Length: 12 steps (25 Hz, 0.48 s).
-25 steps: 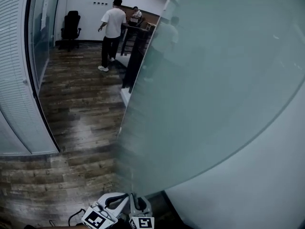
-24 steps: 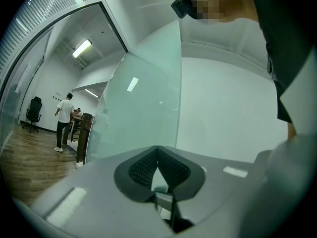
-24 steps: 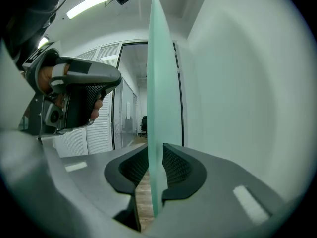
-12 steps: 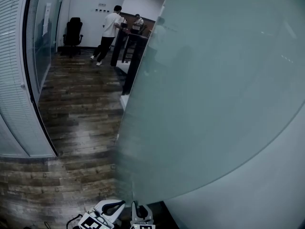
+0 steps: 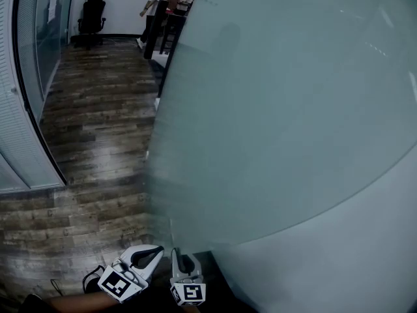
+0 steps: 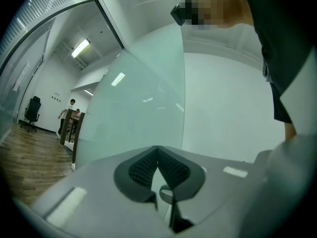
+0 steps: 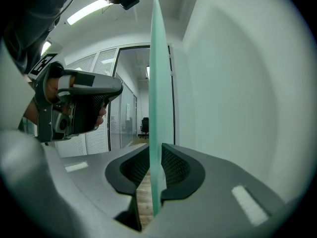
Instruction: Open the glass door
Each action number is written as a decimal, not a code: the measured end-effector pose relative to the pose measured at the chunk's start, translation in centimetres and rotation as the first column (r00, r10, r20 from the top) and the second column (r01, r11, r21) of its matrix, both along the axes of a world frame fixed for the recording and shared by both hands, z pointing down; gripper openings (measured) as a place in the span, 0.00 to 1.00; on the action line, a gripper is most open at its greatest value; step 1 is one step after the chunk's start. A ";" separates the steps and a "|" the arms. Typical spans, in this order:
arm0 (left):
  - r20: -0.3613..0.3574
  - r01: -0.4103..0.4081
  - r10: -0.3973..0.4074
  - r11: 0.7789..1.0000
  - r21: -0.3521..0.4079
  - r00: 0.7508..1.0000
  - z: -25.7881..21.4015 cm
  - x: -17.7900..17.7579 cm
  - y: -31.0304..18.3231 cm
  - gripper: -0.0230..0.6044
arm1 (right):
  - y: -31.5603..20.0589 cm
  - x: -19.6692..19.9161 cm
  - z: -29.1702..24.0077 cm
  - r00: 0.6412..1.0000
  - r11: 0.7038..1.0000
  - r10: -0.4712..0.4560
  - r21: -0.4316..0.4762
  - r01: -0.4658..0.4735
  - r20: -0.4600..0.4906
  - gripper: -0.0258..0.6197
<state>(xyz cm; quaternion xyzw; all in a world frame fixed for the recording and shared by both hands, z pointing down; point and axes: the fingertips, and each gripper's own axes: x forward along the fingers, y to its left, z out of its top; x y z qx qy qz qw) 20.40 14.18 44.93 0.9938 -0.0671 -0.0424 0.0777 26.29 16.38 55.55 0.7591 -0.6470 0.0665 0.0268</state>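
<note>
The frosted glass door (image 5: pixel 280 109) fills the right of the head view, its free edge running down to my two grippers at the bottom. My right gripper (image 5: pixel 182 258) straddles that edge. In the right gripper view the thin green glass edge (image 7: pixel 156 83) stands upright between the jaws of the right gripper (image 7: pixel 156 150), which are closing, both pads against it. My left gripper (image 5: pixel 155 252) hangs just left of it, off the glass. In the left gripper view the left gripper (image 6: pixel 158 150) has its tips together with nothing held, and the door (image 6: pixel 138 108) lies ahead.
A white wall (image 5: pixel 365 253) stands close behind the door on the right. Wooden flooring (image 5: pixel 98 122) runs ahead, past a glass partition with blinds (image 5: pixel 19 109) on the left. A black office chair (image 5: pixel 91 21), a dark railing (image 5: pixel 166 38) and two people (image 5: pixel 156 5) are at the far end.
The door's free edge has swung left and nearer, and the view has moved forward along the corridor. Both grippers went with the edge. The person in white has walked away.
</note>
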 end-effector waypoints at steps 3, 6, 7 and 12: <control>-0.006 0.021 -0.021 1.000 0.015 1.000 0.1 0.6 0.1 0.04 | 0.2 1.1 0.0 1.000 1.000 -0.004 0.013 0.004 -0.011 0.14; -0.017 0.045 -0.045 0.999 0.026 0.999 -0.2 1.0 0.0 0.04 | 0.4 2.4 -0.2 1.000 1.000 -0.001 0.023 0.002 -0.025 0.13; -0.021 0.051 -0.050 0.998 0.030 0.999 -0.2 1.3 -0.1 0.04 | 0.4 3.0 -0.1 1.000 1.000 0.001 0.023 -0.001 -0.026 0.13; -0.002 0.058 -0.058 0.996 0.063 0.998 0.6 2.8 0.9 0.04 | 1.2 5.4 -0.1 0.999 0.999 0.035 0.029 -0.035 -0.029 0.12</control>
